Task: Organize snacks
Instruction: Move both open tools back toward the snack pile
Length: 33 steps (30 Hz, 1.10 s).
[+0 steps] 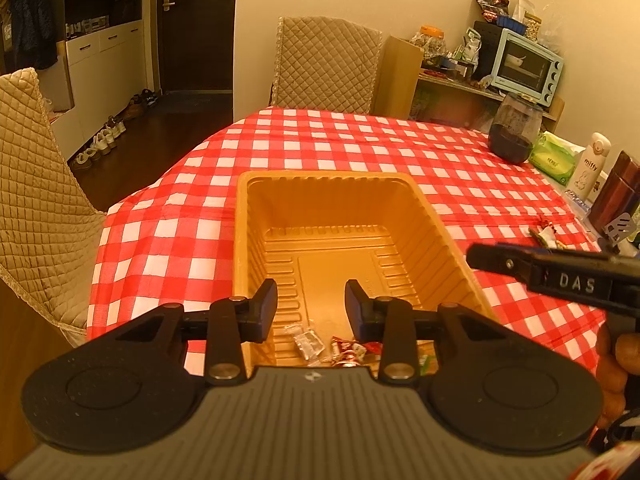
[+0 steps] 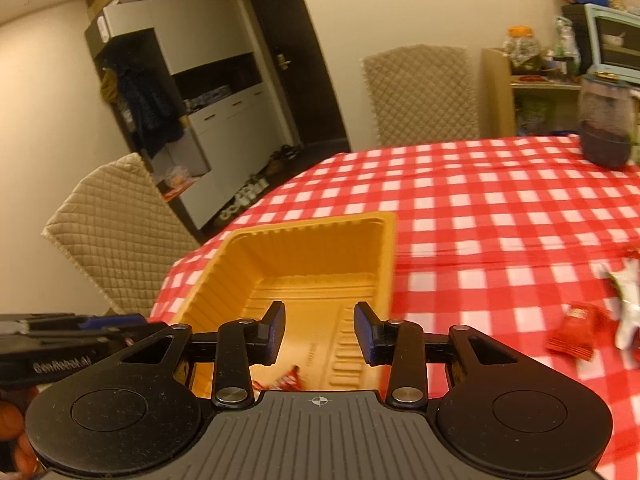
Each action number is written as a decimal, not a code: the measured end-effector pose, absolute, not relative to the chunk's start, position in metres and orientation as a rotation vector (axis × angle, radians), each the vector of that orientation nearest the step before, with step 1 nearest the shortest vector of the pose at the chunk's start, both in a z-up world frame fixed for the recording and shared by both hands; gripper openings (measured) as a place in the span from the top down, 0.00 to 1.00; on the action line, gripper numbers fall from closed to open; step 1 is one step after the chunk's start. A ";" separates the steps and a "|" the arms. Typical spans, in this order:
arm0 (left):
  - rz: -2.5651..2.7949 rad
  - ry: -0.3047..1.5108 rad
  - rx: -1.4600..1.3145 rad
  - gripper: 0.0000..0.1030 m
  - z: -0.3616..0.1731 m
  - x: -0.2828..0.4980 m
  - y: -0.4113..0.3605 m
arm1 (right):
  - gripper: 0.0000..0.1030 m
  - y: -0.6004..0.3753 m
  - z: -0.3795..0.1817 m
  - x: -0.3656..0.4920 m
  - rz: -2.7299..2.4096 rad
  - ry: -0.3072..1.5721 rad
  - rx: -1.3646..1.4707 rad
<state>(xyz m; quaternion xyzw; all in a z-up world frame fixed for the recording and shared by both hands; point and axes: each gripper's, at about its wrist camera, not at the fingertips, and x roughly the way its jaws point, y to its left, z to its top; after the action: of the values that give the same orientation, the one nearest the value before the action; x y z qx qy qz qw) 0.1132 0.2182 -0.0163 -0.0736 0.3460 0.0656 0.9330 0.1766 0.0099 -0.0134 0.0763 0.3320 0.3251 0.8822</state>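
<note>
A gold plastic tray (image 1: 256,240) sits on the red checked tablecloth; it also shows in the right wrist view (image 2: 224,280). Several small wrapped snacks (image 1: 308,344) lie at its near end, and a red wrapper (image 2: 288,380) shows there in the right wrist view. My left gripper (image 1: 311,310) is open and empty above the tray's near end. My right gripper (image 2: 320,330) is open and empty over the same tray; its body (image 1: 560,276) shows at the right of the left wrist view. A red snack packet (image 2: 576,332) and a white one (image 2: 630,312) lie on the cloth to the right.
A dark glass jar (image 1: 514,132), a green tissue pack (image 1: 554,158), a white bottle (image 1: 588,168) and a brown canister (image 1: 614,196) stand at the table's right side. Quilted chairs stand at the far side (image 1: 326,64) and the left (image 1: 36,200). A shelf with a toaster oven (image 1: 526,66) stands behind.
</note>
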 end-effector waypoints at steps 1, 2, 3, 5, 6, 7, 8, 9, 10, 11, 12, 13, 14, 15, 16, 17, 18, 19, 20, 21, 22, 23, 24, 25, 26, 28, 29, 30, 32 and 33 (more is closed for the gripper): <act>0.130 0.705 -0.150 0.68 -0.014 0.113 0.216 | 0.62 0.005 -0.013 0.173 0.666 0.691 0.159; 0.125 0.701 -0.150 0.68 -0.012 0.112 0.213 | 0.62 0.000 -0.013 0.170 0.655 0.692 0.159; 0.119 0.698 -0.148 0.68 -0.010 0.112 0.210 | 0.62 -0.006 -0.012 0.167 0.644 0.691 0.163; 0.106 0.689 -0.146 0.67 -0.005 0.111 0.203 | 0.61 -0.019 -0.010 0.160 0.618 0.687 0.179; 0.099 0.685 -0.145 0.67 -0.003 0.111 0.199 | 0.61 -0.025 -0.007 0.157 0.607 0.682 0.189; 0.091 0.681 -0.144 0.67 0.000 0.111 0.194 | 0.61 -0.030 -0.005 0.154 0.600 0.674 0.196; 0.082 0.678 -0.143 0.67 0.002 0.111 0.190 | 0.61 -0.036 -0.002 0.150 0.591 0.667 0.200; 0.073 0.675 -0.142 0.67 0.004 0.111 0.185 | 0.60 -0.041 0.002 0.147 0.579 0.662 0.200; 0.062 0.673 -0.141 0.67 0.006 0.111 0.179 | 0.60 -0.046 0.005 0.143 0.567 0.658 0.198; 0.051 0.670 -0.139 0.66 0.008 0.111 0.174 | 0.60 -0.052 0.007 0.140 0.553 0.657 0.197; 0.041 0.669 -0.137 0.66 0.009 0.111 0.169 | 0.60 -0.057 0.009 0.137 0.538 0.660 0.196; 0.031 0.668 -0.135 0.66 0.011 0.111 0.162 | 0.59 -0.062 0.011 0.135 0.522 0.663 0.198; 0.021 0.666 -0.135 0.65 0.013 0.111 0.156 | 0.59 -0.069 0.012 0.132 0.504 0.666 0.201; 0.010 0.665 -0.134 0.65 0.014 0.111 0.150 | 0.58 -0.075 0.013 0.129 0.486 0.668 0.205; 0.000 0.664 -0.133 0.65 0.015 0.111 0.144 | 0.58 -0.083 0.014 0.127 0.468 0.670 0.207; -0.011 0.664 -0.132 0.65 0.017 0.111 0.137 | 0.58 -0.091 0.015 0.124 0.450 0.673 0.211; -0.021 0.663 -0.131 0.64 0.018 0.112 0.131 | 0.57 -0.098 0.015 0.122 0.432 0.675 0.214; -0.032 0.662 -0.130 0.64 0.019 0.112 0.124 | 0.57 -0.106 0.015 0.120 0.414 0.676 0.218; -0.042 0.662 -0.130 0.63 0.020 0.112 0.118 | 0.57 -0.114 0.016 0.118 0.396 0.676 0.221; -0.053 0.662 -0.129 0.62 0.020 0.113 0.111 | 0.57 -0.122 0.017 0.117 0.379 0.677 0.224; -0.065 0.663 -0.128 0.62 0.020 0.114 0.105 | 0.57 -0.130 0.017 0.115 0.362 0.679 0.226; -0.075 0.666 -0.127 0.62 0.020 0.113 0.098 | 0.56 -0.137 0.017 0.113 0.345 0.682 0.228; -0.086 0.670 -0.128 0.62 0.020 0.114 0.092 | 0.56 -0.144 0.018 0.111 0.328 0.683 0.228; -0.096 0.675 -0.129 0.62 0.019 0.114 0.086 | 0.56 -0.151 0.018 0.108 0.311 0.684 0.228; -0.104 0.679 -0.130 0.62 0.019 0.115 0.081 | 0.56 -0.158 0.019 0.107 0.293 0.685 0.226; -0.117 0.684 -0.129 0.61 0.018 0.116 0.070 | 0.56 -0.170 0.019 0.104 0.261 0.688 0.224; -0.122 0.685 -0.128 0.60 0.017 0.117 0.065 | 0.56 -0.175 0.018 0.103 0.245 0.691 0.222; -0.128 0.686 -0.126 0.59 0.017 0.117 0.061 | 0.56 -0.180 0.018 0.102 0.231 0.694 0.222; -0.140 0.688 -0.120 0.58 0.016 0.119 0.053 | 0.55 -0.190 0.017 0.102 0.205 0.698 0.223; -0.145 0.690 -0.116 0.57 0.015 0.120 0.049 | 0.55 -0.195 0.016 0.102 0.195 0.698 0.225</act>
<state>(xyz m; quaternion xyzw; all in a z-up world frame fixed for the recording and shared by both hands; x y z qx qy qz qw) 0.1203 0.0493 0.0153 -0.0570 0.3378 -0.0710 0.9368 0.1016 -0.1947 0.0162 0.1096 0.3409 0.0951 0.9288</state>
